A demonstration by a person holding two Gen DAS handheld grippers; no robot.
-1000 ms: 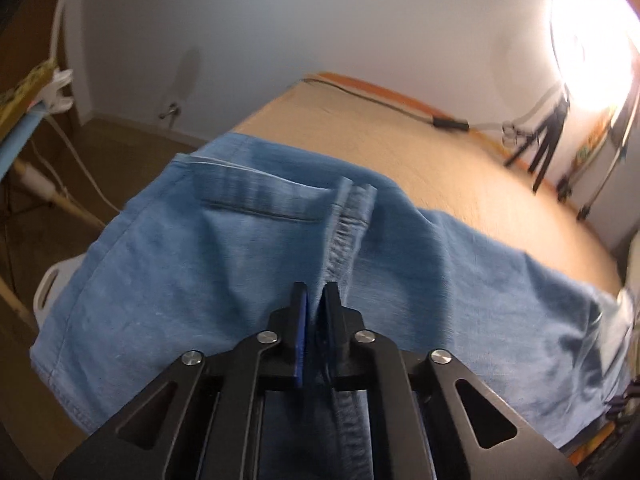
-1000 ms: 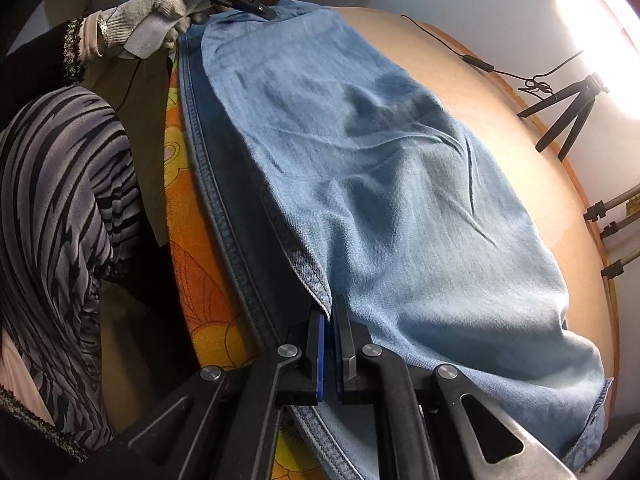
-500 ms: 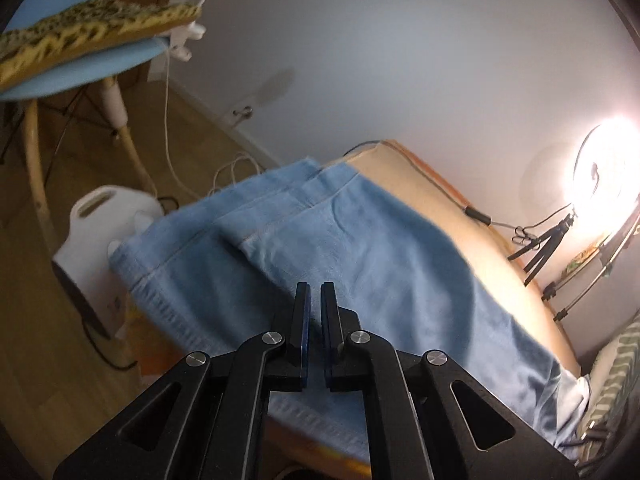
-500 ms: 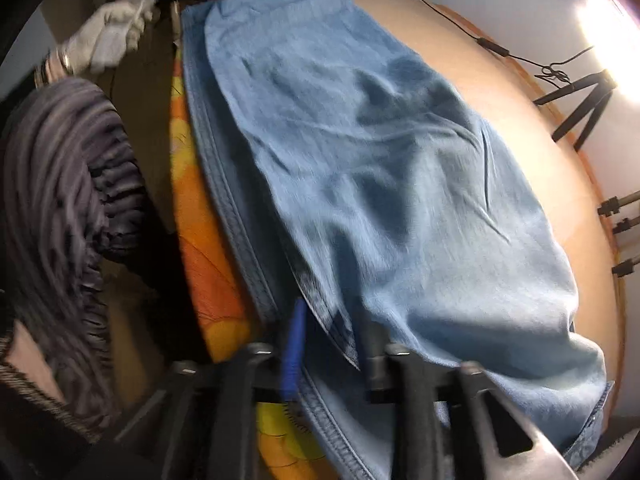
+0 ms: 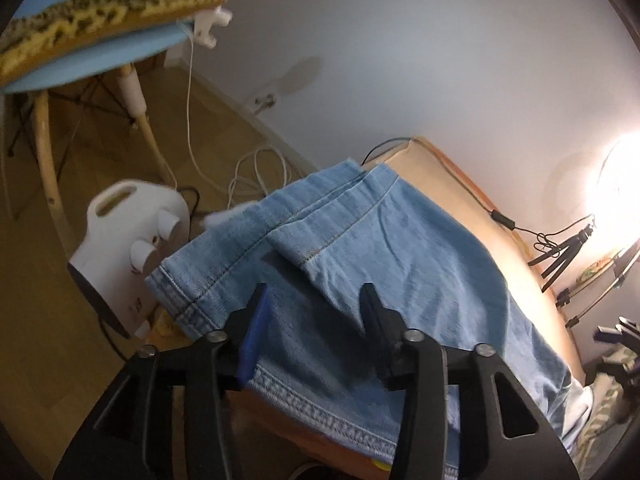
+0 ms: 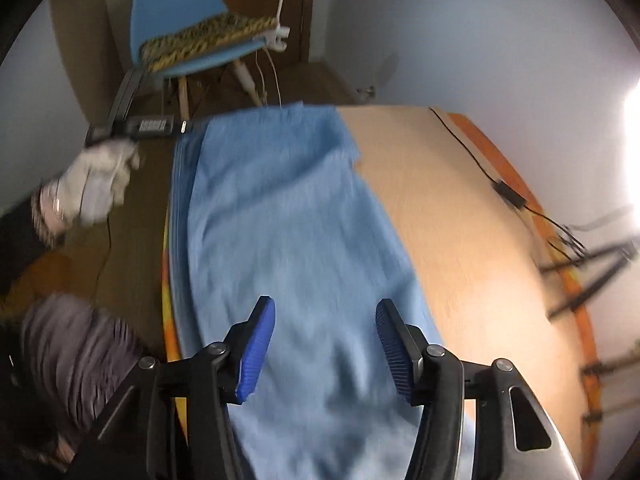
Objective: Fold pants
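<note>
- Pants (image 5: 384, 264) lie along the table's (image 6: 472, 248) near edge, left end overhanging beside a white heater (image 5: 132, 240).
- Left gripper (image 5: 314, 320) and right gripper (image 6: 324, 344): jaws spread, empty.
- Risk: the overhang could slide off.
- Look: light denim, doubled lengthwise, wrinkled.

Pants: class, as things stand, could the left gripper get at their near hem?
Probably yes: the left gripper is open right above the pants, with nothing between its fingers and the hem.
</note>
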